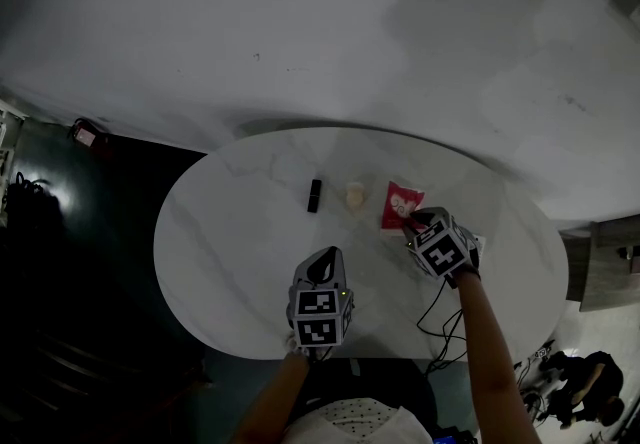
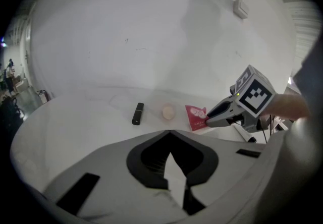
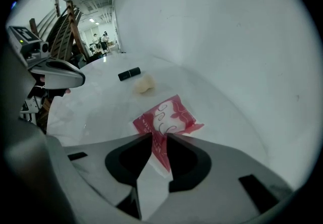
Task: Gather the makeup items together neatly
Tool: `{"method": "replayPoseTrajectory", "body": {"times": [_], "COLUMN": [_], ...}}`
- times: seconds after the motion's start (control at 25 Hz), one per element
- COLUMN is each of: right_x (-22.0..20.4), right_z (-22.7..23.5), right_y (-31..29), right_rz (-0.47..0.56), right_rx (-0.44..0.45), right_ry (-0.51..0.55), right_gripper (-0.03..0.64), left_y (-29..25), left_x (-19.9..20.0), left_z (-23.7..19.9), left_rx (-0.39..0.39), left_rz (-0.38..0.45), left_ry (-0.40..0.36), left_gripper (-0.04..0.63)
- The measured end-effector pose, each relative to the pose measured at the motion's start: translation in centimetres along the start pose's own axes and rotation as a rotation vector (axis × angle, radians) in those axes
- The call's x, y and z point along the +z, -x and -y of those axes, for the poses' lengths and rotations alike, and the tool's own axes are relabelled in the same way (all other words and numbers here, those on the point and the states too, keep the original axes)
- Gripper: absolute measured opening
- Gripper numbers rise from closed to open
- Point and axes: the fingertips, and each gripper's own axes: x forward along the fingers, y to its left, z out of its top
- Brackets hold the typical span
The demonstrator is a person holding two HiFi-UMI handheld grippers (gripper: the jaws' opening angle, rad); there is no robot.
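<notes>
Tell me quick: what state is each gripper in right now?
Left gripper: jaws shut, empty.
Right gripper: jaws apart, a corner of the red sachet between them, seemingly not clamped.

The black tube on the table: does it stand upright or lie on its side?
It lies on its side: the black tube shows its full length, flat on the white table.
</notes>
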Motion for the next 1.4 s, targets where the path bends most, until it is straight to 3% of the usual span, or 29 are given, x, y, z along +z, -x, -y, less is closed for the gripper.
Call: {"method": "replayPoseTrajectory", "body": {"times": [0.24,0.68,1.08,1.4], "right_x": [0.1,-0.9,-6.4,-11.9], "right_z": [0.3,1.9,4.3,4.8], "right_y": [0.8,4.9,9.8,12.5], "right_rz": [0.026,0.107,0.226,0.263], "right_rx": [-0.024,-0.133,-0.366,-0.525], "right_ry": [-0.014,-0.145,-0.420,-0.623], "right_gripper": [0.130,0.130,0.130,0.130], "left_y": [0.0,-0.5,-1.6,-2.4], "left_x": [-0.1,0.7,2.3,2.0], "left_z": [0.2,2.7,8.1,13.0], "left_rx": [-0.005,-0.053,-0.156,-0.242], "left_rz": [0.002,0.008,0.023,0.008], "left_ry": [0.005,-0.028,-0.118,-0.195], "left_gripper": [0.029,0.029,0.029,0.029]}}
